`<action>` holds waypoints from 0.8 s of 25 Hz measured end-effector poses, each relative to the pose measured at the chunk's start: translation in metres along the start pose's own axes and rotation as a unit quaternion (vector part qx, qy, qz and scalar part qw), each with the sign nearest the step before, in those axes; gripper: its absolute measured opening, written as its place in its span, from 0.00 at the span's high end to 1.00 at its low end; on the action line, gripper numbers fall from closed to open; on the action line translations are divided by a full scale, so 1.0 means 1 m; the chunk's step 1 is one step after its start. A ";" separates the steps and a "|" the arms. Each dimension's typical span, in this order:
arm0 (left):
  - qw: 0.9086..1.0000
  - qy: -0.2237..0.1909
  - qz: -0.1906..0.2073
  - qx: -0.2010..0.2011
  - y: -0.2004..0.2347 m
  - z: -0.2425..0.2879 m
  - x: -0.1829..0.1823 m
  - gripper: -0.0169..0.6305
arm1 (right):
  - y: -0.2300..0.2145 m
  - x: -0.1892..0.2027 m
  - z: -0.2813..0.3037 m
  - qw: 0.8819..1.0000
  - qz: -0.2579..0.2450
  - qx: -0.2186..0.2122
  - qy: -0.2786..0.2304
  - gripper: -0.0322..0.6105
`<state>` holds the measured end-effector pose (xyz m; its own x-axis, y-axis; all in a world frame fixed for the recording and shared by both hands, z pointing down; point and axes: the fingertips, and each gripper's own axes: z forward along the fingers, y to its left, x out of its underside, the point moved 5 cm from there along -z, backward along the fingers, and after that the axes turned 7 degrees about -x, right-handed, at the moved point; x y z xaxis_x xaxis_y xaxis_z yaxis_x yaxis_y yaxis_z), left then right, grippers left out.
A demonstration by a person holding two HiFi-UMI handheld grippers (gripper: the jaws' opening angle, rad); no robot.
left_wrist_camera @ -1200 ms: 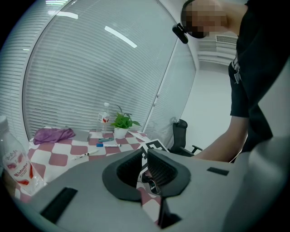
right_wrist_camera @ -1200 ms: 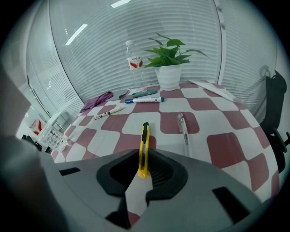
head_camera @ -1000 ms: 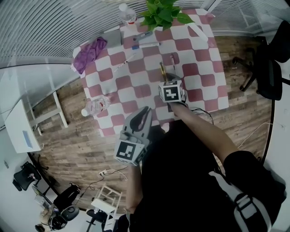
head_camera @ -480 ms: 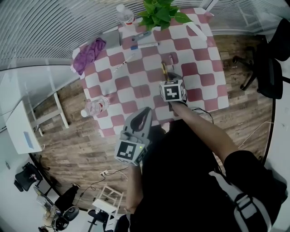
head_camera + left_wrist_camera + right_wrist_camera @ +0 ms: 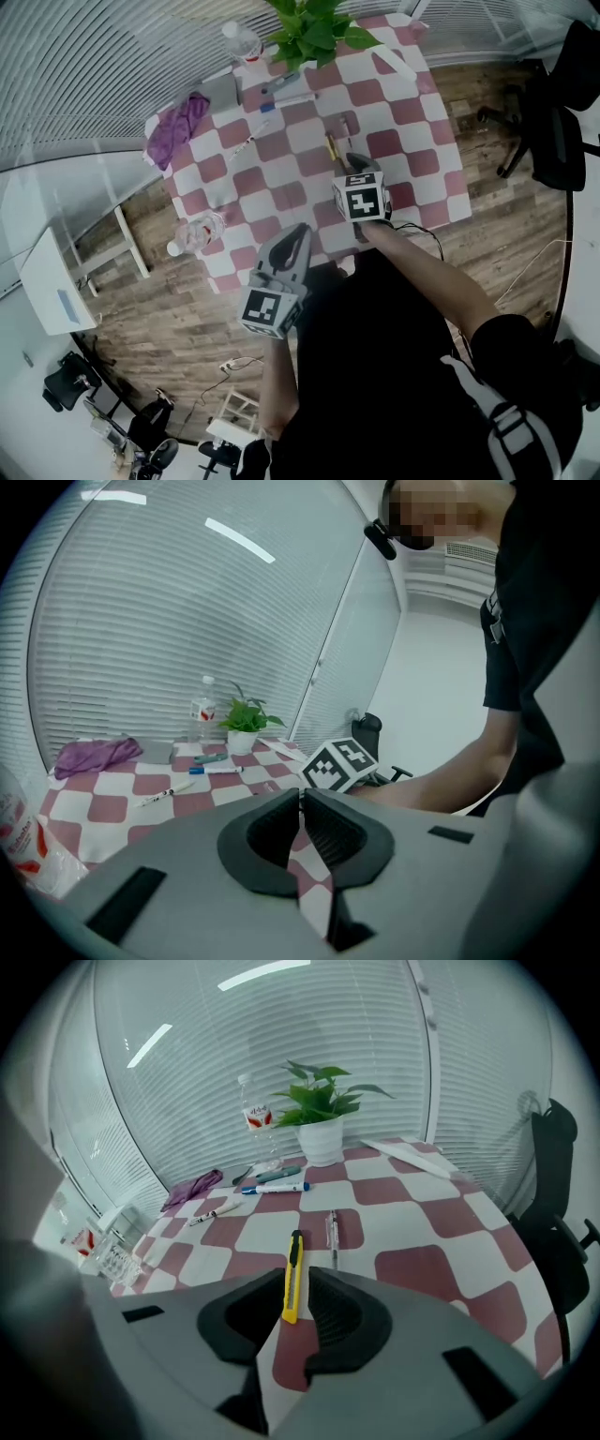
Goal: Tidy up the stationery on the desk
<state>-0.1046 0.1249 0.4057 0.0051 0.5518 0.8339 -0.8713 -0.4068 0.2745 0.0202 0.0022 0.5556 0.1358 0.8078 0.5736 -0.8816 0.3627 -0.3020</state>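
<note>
We start at the right gripper (image 5: 301,1269). Its own view shows its jaws apart, having just been opening, and the near end of the yellow utility knife (image 5: 293,1260) lies between them with a gap on one side, so the pads are not pressing on it. The head view cannot show this, because the gripper's marker cube (image 5: 361,197) covers the jaw gap. There we see only the knife's far end pointing toward the potted plant (image 5: 309,28).

The knife rests flat on the checked table (image 5: 422,1269), well on the near side of the plant. A clear pen (image 5: 333,1232) lies just beside it, on the same side of the plant. Closer to the plant's pot lie a blue marker (image 5: 274,1187) and, further left, a white marker (image 5: 214,1211) and a purple cloth (image 5: 192,1188). A water bottle (image 5: 258,1119) stands just left of the plant.

The left gripper (image 5: 301,794) has its jaws closed together with nothing in them. Only the head view shows that it is held off the table edge farthest from the plant, above the wooden floor (image 5: 150,300).
</note>
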 end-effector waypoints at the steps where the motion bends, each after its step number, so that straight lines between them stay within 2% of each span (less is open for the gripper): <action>1: 1.000 0.002 0.004 0.001 0.003 0.004 0.000 0.91 | -0.002 0.000 -0.006 1.000 0.000 -0.004 -0.004 0.81; 8: 0.998 0.012 0.067 0.003 0.030 0.043 -0.017 0.91 | -0.015 0.003 -0.047 0.999 0.023 -0.039 -0.006 0.86; 13: 0.995 0.032 0.095 -0.005 0.061 0.082 -0.027 0.91 | -0.012 0.002 -0.067 0.993 0.027 -0.112 0.004 0.88; 20: 0.992 0.049 0.116 -0.010 0.093 0.133 -0.036 0.91 | -0.017 0.011 -0.088 0.989 0.021 -0.148 0.005 0.92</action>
<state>-0.1204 -0.0298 0.4649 -0.2433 0.5144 0.8223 -0.8527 -0.5176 0.0714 0.0764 0.0455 0.5002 0.1079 0.8285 0.5494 -0.7157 0.4483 -0.5355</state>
